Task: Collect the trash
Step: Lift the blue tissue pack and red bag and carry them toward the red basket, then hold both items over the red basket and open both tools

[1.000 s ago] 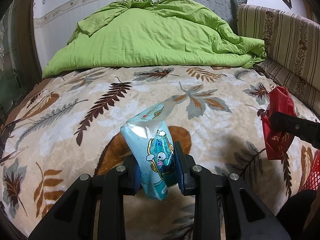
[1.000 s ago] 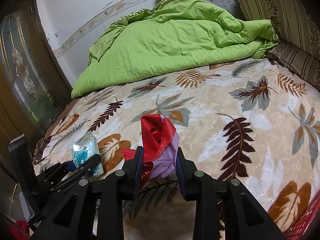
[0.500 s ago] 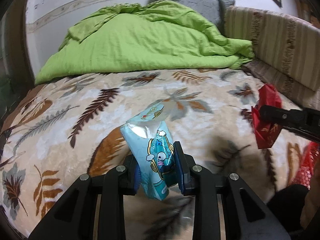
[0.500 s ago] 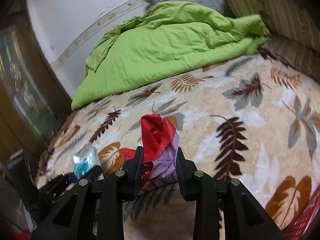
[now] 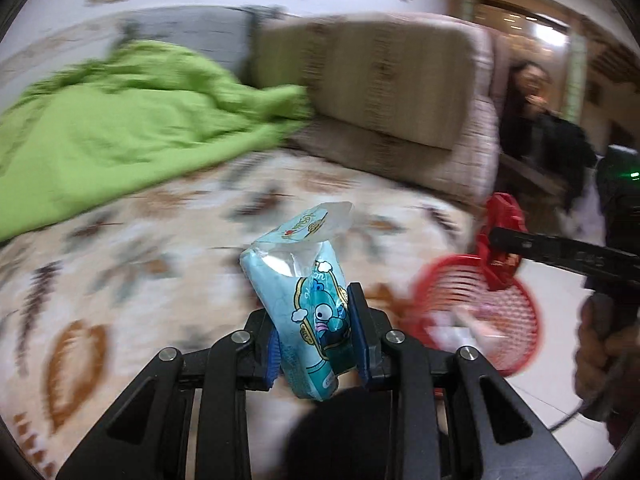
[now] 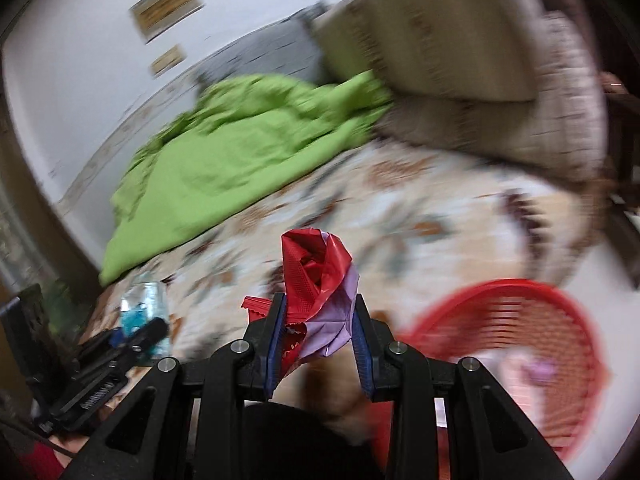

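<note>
A blue cartoon tissue pack and a crumpled red wrapper are clamped by the left gripper and right gripper; the red basket could be overshot mid-swing.

Leaf-patterned bed, green quilt atop
</note>
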Motion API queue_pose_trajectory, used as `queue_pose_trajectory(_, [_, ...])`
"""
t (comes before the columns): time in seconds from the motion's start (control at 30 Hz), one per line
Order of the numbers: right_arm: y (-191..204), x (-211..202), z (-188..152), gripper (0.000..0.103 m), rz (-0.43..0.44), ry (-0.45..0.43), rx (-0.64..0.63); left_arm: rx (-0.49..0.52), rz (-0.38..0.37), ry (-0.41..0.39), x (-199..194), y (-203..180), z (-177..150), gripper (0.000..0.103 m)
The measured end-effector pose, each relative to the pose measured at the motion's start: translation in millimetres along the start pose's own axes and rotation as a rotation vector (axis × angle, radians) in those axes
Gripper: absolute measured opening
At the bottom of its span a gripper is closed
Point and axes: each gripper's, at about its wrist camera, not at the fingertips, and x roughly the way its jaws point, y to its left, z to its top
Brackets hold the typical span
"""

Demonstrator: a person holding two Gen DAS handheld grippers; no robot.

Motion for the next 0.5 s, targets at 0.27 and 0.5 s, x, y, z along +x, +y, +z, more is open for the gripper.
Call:
queue_pose_trajectory(0.27, [-77,-55,-3,0.033,-0.173,-0.008,0.083,0.062,-0.268,0.119,53,-90,28,0.029])
queue_pose_trajectory(0.5, [-108,-46,-14,0.045,-0.199,0.034,0.148,0.078,-0.345,0.262,107,-125,20,0.039])
